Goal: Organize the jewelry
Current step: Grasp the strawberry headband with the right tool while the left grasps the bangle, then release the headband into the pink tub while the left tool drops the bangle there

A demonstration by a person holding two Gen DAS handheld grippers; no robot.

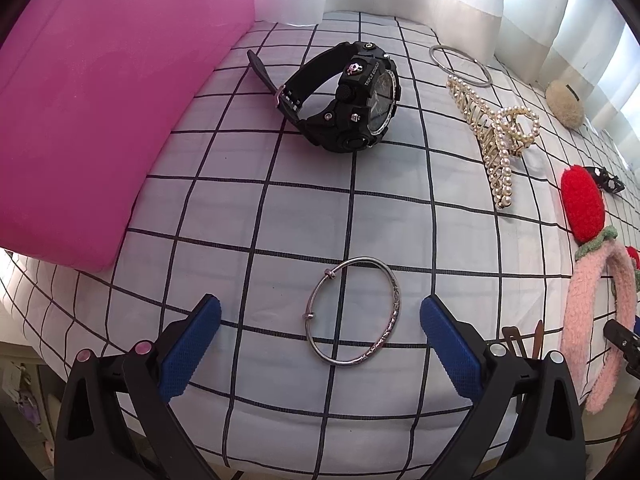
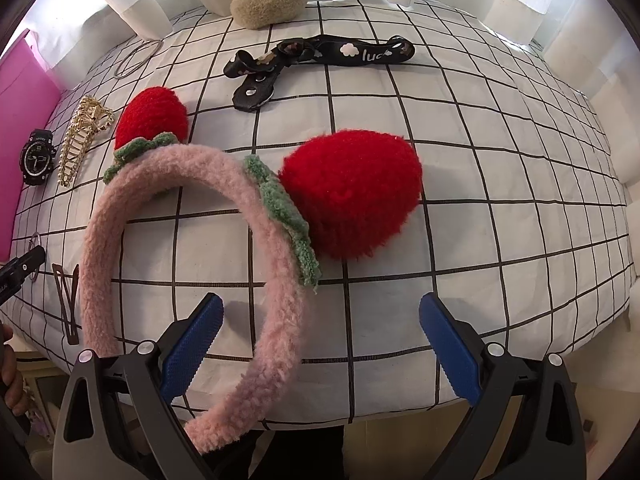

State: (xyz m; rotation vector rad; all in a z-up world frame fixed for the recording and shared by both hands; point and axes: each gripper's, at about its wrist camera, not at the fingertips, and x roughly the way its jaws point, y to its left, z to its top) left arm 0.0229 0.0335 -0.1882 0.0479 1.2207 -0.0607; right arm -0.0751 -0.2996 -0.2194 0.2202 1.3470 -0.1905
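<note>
Bangle [image 1: 352, 312], silver wire, thin, one side engraved, with small sliding knots on the near-left arc. Lies flat on the checked cloth of the tabletop [image 1: 280, 208], near its front edge, between the spread fingers of the left gripper [image 1: 320, 344] and touching neither. Judged light, rigid and slick; lying flat, it offers little height to catch. Best hold: across the wire at one arc, probably the engraved side, where the texture may grip the ribbed blue pads [image 1: 192, 352].

Watch [image 1: 344, 100], black, chunky, on its side toward the back of the tabletop, strap buckled in a loop, beside the pink box [image 1: 100, 120] along the left edge. Judged heaviest of the lot; take by the strap or across the case.

Pearl claw clip [image 1: 496, 136], right of the watch, gilt teeth. Judged fragile at the beads and sprung; hold by the body.

Second ring [image 1: 460, 64], plain wire, back edge, just behind the clip.

Headband [image 2: 180, 272], pink plush with two red strawberry pompoms [image 2: 352, 196], at the front edge. One end runs just beside the left finger of the right gripper [image 2: 320, 344], which stands wide apart and pinches nothing. Judged soft over a stiff core, light, easy to pinch anywhere along the band.

Brown snap clips [image 2: 66, 300], flat, front-left of the headband.

Black printed strap [image 2: 320, 56] and beige fleece pouch [image 2: 268, 0], back edge.
</note>
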